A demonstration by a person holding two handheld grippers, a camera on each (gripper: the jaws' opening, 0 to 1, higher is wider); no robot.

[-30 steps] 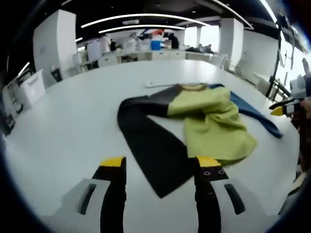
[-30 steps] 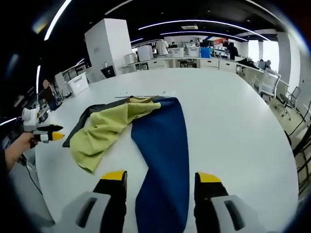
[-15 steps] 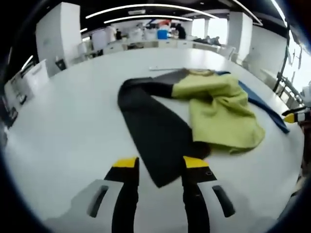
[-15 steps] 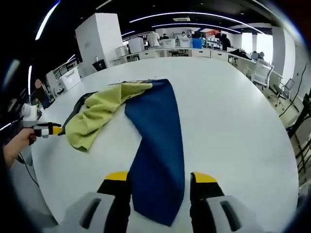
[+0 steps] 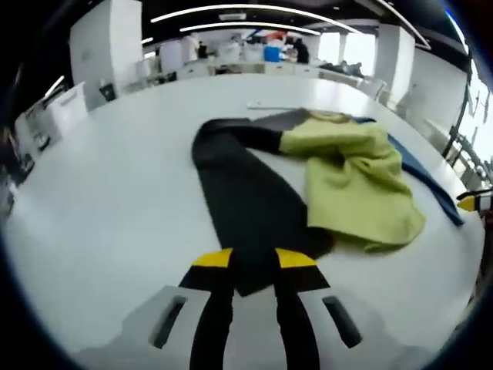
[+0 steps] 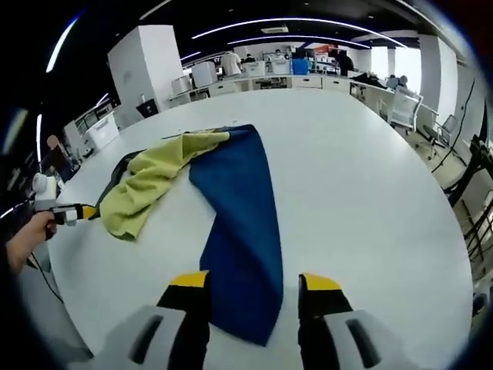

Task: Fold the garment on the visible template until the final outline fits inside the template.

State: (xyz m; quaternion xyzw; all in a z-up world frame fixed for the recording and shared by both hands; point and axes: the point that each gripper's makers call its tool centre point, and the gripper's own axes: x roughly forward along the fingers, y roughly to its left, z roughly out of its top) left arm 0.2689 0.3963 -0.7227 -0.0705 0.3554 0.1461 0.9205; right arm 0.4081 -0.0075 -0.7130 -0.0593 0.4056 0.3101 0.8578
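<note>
White round table (image 5: 92, 200) in an open office carries the garment (image 5: 339, 185), with its black sleeve (image 5: 246, 208) and blue sleeve (image 6: 239, 223) spread out. Left hand-held gripper (image 5: 253, 260) has its jaws narrowly apart around the black sleeve end. Right hand-held gripper (image 6: 254, 280) is spread on both sides of the blue sleeve end.

No lettering, label, brand, number or sign can be read in either view: the garment (image 5: 308, 169) and the white table (image 6: 362, 177) carry no legible marks, and the distant office fittings are too small and blurred to make out any text
</note>
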